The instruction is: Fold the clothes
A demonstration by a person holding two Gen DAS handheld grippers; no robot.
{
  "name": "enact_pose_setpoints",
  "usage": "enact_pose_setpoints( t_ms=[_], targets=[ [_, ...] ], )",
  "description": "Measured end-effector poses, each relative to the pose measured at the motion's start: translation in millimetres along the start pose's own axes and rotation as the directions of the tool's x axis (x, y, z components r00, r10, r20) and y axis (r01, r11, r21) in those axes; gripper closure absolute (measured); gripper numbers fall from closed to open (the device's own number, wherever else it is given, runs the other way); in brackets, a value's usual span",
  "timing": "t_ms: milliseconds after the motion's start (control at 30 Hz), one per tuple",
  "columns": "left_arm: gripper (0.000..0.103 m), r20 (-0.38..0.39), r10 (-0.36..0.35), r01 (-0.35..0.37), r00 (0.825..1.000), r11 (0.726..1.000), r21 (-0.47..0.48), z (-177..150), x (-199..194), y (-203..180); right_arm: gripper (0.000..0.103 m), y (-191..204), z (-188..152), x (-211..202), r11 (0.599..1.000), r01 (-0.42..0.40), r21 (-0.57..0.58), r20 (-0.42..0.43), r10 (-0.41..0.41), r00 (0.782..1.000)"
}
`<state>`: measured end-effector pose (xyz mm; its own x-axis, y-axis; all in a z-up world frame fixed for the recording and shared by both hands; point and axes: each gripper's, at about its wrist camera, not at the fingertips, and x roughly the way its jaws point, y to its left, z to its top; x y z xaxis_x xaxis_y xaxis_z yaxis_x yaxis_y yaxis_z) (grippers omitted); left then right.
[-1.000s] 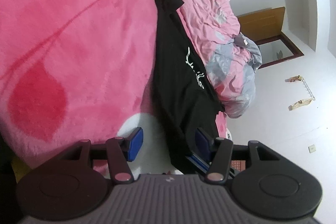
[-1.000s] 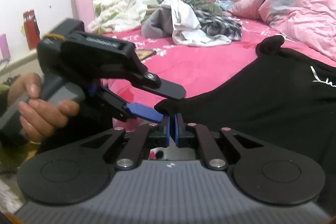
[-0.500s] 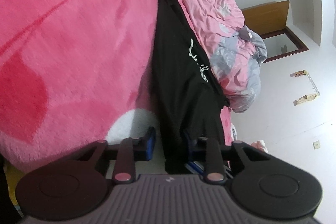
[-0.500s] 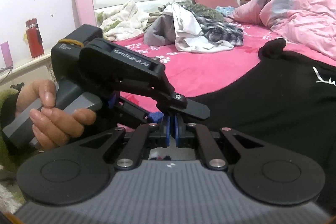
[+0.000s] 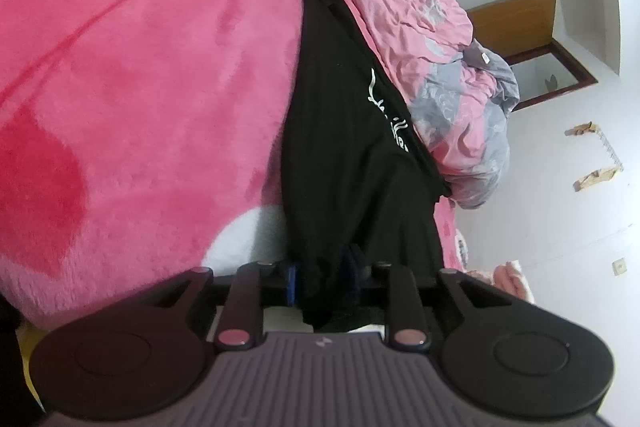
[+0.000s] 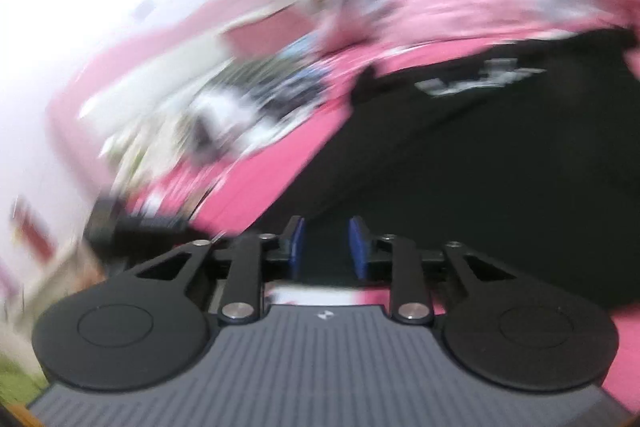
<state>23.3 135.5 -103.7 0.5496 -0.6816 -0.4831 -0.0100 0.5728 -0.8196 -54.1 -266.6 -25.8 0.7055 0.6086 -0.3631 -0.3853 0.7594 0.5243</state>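
A black garment with white lettering lies stretched along the pink bed, one edge running toward the bed's side. My left gripper is shut on a bunched end of this cloth, its blue pads pressing the fabric from both sides. In the blurred, tilted right wrist view the same black garment fills the right half. My right gripper hovers at its near edge with the jaws opening. Its blue pads stand apart and I see no cloth pinched between them.
A pink fleece blanket covers the bed. A rumpled pink and grey quilt lies beside the garment. A blurred heap of other clothes sits near the headboard. White floor lies past the bed's edge.
The left jaws closed onto the end of the black garment. The right gripper let go of that end, opened, and swung fast along the garment while rolling, so its view is blurred.
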Motion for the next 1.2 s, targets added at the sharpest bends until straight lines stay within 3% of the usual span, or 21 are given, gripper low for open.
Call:
enact_pose_setpoints(
  t_ms=[67, 133, 300, 433, 667, 767, 800, 867, 900, 967, 1067, 1200],
  targets=[
    [0.094, 0.011, 0.036, -0.037, 0.999, 0.998, 0.043, -1.8, 0.2, -5.0, 0.074, -29.4, 6.6, -29.0, 0.991, 0.062, 0.119, 0.066, -0.070, 0.995],
    [0.094, 0.022, 0.062, -0.063, 0.998, 0.995, 0.078, -4.3, 0.5, -9.2, 0.071, -56.4, 9.6, -56.9, 0.965, 0.117, 0.237, 0.126, -0.149, 0.981],
    [0.096, 0.031, 0.091, -0.094, 0.995, 0.990, 0.108, -6.4, -0.9, -13.9, 0.068, -117.3, -3.8, -113.2, 0.831, 0.156, 0.534, 0.197, -0.301, 0.933],
    [0.096, 0.029, 0.104, -0.106, 0.994, 0.988, 0.113, -6.3, -1.1, -15.2, 0.067, -147.5, -17.8, -115.2, 0.760, 0.140, 0.635, 0.156, -0.304, 0.940],
    [0.096, 0.035, 0.121, -0.125, 0.992, 0.983, 0.131, -8.6, -0.8, -17.5, 0.069, -177.8, -26.5, -85.8, 0.702, 0.090, 0.707, 0.107, -0.232, 0.967],
    [0.097, 0.050, 0.127, -0.133, 0.991, 0.981, 0.143, -10.9, -1.0, -19.0, 0.069, -172.2, -20.5, -79.7, 0.720, 0.092, 0.688, 0.087, -0.208, 0.974],
    [0.097, 0.056, 0.130, -0.137, 0.990, 0.980, 0.145, -11.5, -1.1, -20.4, 0.074, -169.1, -19.0, -77.4, 0.731, 0.098, 0.675, 0.075, -0.201, 0.977],
    [0.098, 0.070, 0.135, -0.145, 0.988, 0.978, 0.151, -10.8, -3.7, -25.0, 0.094, -163.2, -15.3, -74.4, 0.751, 0.109, 0.651, 0.061, -0.195, 0.979],
    [0.098, 0.083, 0.131, -0.143, 0.988, 0.977, 0.156, -9.0, -7.7, -29.3, 0.097, -160.3, -9.0, -78.0, 0.761, 0.106, 0.640, 0.076, -0.200, 0.977],
    [0.098, 0.113, 0.085, -0.102, 0.990, 0.982, 0.162, -3.7, -21.6, -39.4, 0.098, -152.6, 5.3, -86.4, 0.787, 0.095, 0.609, 0.114, -0.206, 0.972],
    [0.098, 0.138, 0.023, -0.049, 0.990, 0.982, 0.185, 0.9, -44.4, -54.6, 0.099, -123.8, 43.0, -109.8, 0.872, 0.039, 0.488, 0.232, -0.173, 0.957],
    [0.098, 0.107, 0.093, -0.112, 0.990, 0.976, 0.189, -3.9, -46.1, -47.9, 0.099, -111.6, 53.9, -122.1, 0.901, 0.132, 0.414, 0.179, -0.223, 0.958]
  ],
)
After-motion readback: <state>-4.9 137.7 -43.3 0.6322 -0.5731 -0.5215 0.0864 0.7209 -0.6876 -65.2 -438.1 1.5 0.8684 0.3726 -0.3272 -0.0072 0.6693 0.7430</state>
